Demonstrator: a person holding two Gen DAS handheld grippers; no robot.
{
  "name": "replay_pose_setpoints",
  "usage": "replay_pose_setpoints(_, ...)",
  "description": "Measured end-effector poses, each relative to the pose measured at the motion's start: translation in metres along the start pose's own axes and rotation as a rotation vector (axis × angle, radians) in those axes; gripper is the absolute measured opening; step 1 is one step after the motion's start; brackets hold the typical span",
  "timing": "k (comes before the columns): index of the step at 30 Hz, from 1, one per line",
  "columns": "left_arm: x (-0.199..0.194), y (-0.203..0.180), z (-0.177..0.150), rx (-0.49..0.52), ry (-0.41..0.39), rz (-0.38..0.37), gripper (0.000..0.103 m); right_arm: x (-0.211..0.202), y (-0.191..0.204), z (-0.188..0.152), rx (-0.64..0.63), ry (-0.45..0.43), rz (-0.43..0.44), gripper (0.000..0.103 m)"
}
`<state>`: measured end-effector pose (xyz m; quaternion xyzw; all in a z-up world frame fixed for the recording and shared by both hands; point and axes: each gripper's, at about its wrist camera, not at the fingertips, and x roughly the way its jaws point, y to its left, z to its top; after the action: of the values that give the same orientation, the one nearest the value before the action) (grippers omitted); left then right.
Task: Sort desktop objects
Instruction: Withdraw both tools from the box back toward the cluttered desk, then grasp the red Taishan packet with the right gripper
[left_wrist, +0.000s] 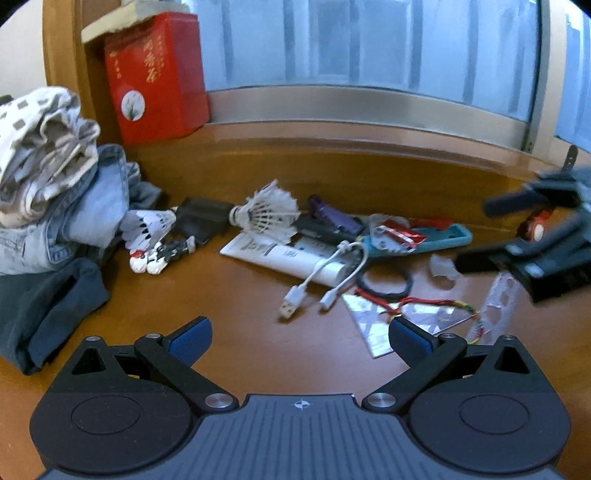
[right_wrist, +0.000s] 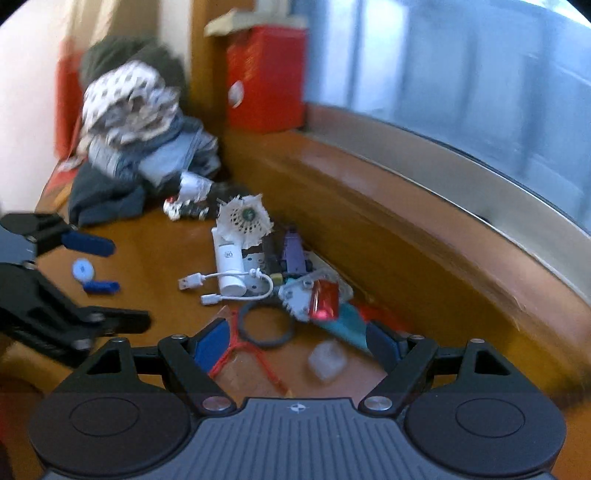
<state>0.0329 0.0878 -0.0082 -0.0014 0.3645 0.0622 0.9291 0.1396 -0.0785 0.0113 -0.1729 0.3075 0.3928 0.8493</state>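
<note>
Left wrist view: left gripper (left_wrist: 300, 336) held low over the orange-brown wooden desk (left_wrist: 229, 295), blue-padded fingers (left_wrist: 192, 338) spread wide with nothing between; ahead, a clutter pile: white feather shuttlecock (left_wrist: 267, 212) on a white plastic tube (left_wrist: 295, 258), short white USB cable (left_wrist: 325, 278) looped across that tube, black rubber ring (left_wrist: 384, 282) just right of it, teal phone case (left_wrist: 439, 238) behind; folded pale denim clothes (left_wrist: 74, 214) stacked at left, red printed box (left_wrist: 155, 77) upright in the corner; right gripper (left_wrist: 535, 236) blurred at the right edge, a small orange-red item between its fingers, grip unclear.

Right wrist view: right gripper (right_wrist: 295, 343) open wide above red string (right_wrist: 243, 350) and a small translucent block (right_wrist: 327, 360); shuttlecock (right_wrist: 245, 218), tube (right_wrist: 229, 266), cable (right_wrist: 221, 284) and ring (right_wrist: 264, 325) ahead; clothes (right_wrist: 147, 151) and box (right_wrist: 264, 77) beyond; left gripper (right_wrist: 92, 262) at left, also open.
</note>
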Motion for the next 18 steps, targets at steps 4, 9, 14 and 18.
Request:
replay_pose_setpoints(4, 0.009, 0.006, -0.005, -0.03, 0.035, 0.007, 0.103, 0.043, -0.01, 0.017, -0.089, 0.049, 0.021, 0.084)
replay_pose_setpoints(9, 0.016, 0.012, -0.003, -0.056, 0.043, 0.007, 0.103, 0.067, -0.024, 0.017, -0.006, 0.075, 0.072, 0.069)
replay_pose_setpoints(14, 0.027, 0.01, 0.01, -0.051, 0.027, -0.002, 0.103, 0.077, -0.028, 0.012, 0.038, 0.082, 0.068, 0.052)
replay_pose_setpoints(18, 0.038, 0.005, 0.02, -0.036, 0.021, -0.021, 0.103, 0.073, -0.025, 0.007, 0.064, 0.06, 0.064, 0.052)
